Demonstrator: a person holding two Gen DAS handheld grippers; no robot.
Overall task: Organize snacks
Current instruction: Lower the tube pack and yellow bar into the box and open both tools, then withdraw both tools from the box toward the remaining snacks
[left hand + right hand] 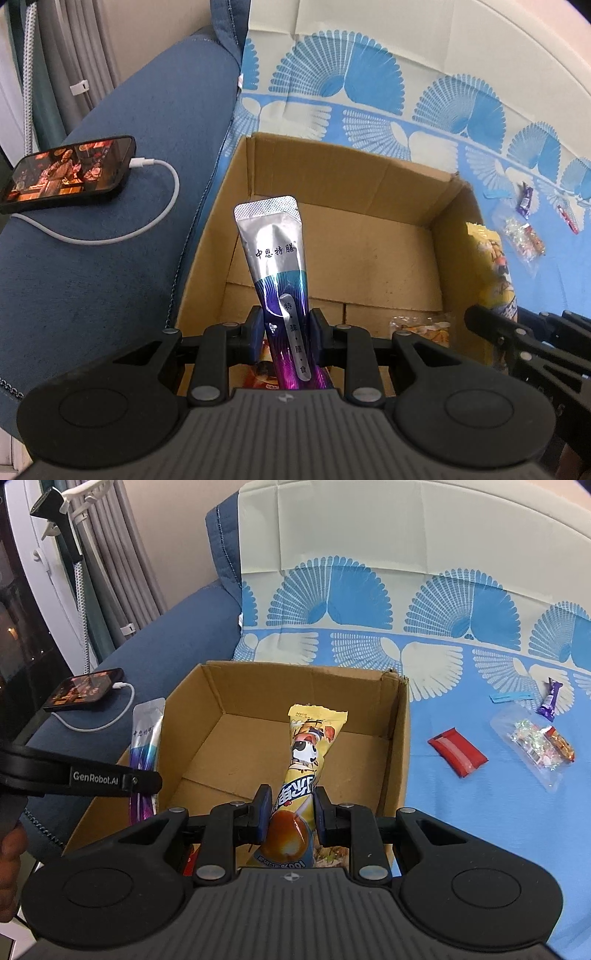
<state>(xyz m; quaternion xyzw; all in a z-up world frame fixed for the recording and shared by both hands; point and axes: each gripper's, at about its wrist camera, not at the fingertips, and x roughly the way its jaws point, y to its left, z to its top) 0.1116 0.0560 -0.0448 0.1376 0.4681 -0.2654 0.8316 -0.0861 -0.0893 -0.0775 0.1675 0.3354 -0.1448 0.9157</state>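
Left gripper (286, 325) clamped on silver-purple foil sachet (275, 254), held upright over open brown cardboard box (369, 177) (few snacks at bottom). Right gripper (291, 808) clamped on yellow plastic snack pack w/ cartoon print (306, 753), also over box.

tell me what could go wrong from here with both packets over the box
1. The left gripper and right gripper hang close together over the box, so they might bump.
2. The silver pouch stands near the box's left wall and may drop outside onto the sofa.
3. The yellow packet is pinched low, so it could tip on release.
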